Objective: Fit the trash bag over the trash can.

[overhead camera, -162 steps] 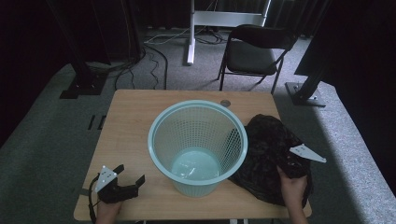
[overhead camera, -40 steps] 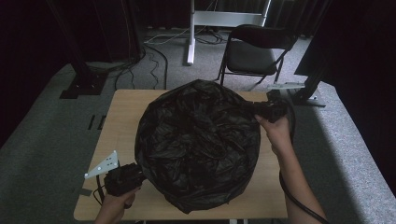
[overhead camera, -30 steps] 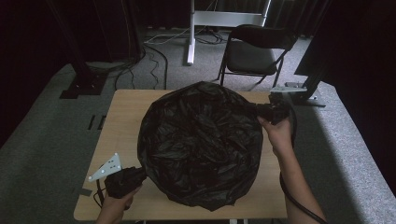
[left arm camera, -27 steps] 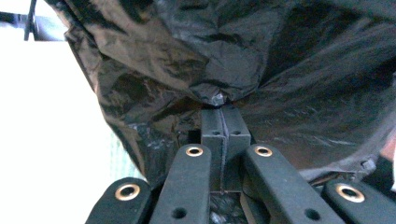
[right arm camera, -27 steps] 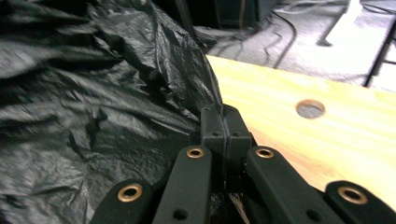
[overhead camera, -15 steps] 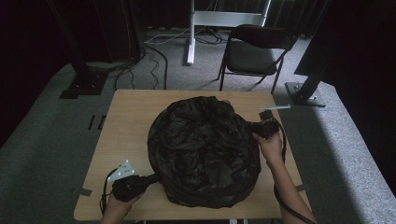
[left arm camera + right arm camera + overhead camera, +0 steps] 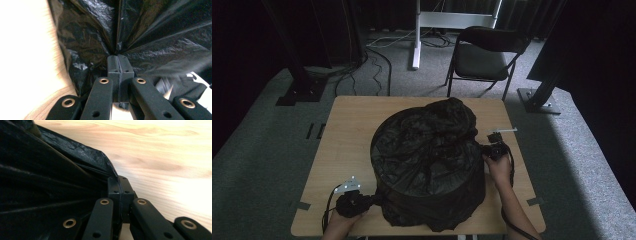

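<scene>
A black plastic bag [image 7: 427,160] is draped over the basket in the middle of the wooden table [image 7: 352,125], hiding it completely. My left gripper [image 7: 371,199] is at the bag's near left edge, jaws shut on a pinch of the black film [image 7: 117,53]. My right gripper [image 7: 484,150] is at the bag's right side, also shut on the bag's edge [image 7: 110,176]. In the left gripper view the bag [image 7: 150,32] fans out in taut folds from the jaws. In the right gripper view the bag [image 7: 37,170] spreads to the left.
A folding chair [image 7: 484,52] stands behind the table, with a white stand leg [image 7: 416,35] and cables on the carpet. Bare tabletop lies to the left of the bag and along the far edge. Tape marks [image 7: 534,201] sit near the front corners.
The bag has gone from lying beside the open basket to covering it. Over the last second both grippers pulled its edges lower, and the right gripper came down toward the table.
</scene>
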The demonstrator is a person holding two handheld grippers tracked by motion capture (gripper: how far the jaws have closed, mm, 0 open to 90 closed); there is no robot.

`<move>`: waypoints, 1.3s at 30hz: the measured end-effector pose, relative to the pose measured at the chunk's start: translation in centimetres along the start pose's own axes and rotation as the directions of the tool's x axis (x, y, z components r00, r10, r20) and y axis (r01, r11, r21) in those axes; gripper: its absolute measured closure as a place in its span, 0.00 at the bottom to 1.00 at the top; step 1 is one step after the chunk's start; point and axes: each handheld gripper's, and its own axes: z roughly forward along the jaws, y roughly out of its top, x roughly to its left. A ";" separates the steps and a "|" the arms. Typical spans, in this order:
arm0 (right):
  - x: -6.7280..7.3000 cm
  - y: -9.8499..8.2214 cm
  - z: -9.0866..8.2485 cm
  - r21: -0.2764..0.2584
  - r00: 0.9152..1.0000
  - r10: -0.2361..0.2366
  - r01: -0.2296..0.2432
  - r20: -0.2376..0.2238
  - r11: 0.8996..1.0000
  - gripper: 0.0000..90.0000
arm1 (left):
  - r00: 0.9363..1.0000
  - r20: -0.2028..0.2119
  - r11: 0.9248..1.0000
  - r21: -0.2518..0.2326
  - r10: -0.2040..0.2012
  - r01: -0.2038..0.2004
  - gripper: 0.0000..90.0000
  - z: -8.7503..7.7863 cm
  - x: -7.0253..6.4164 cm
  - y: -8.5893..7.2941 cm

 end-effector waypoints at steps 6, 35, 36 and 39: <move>-2.6 -1.5 -1.4 -0.029 0.998 0.046 -0.045 0.051 0.999 1.00 | 1.000 0.015 1.000 0.013 0.015 -0.015 1.00 0.5 -0.3 0.3; -6.4 -3.6 -7.0 -0.234 0.991 -0.050 0.077 0.121 0.969 0.16 | 0.991 -0.124 0.990 -0.138 -0.047 0.030 0.26 -3.4 -0.2 0.2; -6.5 -3.6 -7.3 -0.247 0.992 -0.050 0.077 0.115 0.966 0.17 | 0.989 -0.132 0.991 -0.129 -0.060 0.043 0.18 -3.4 0.1 0.1; -6.7 -3.5 -8.3 -0.292 0.995 -0.036 0.061 0.089 0.954 0.16 | 0.981 -0.184 0.992 -0.122 -0.056 0.034 0.11 -3.5 0.5 -0.4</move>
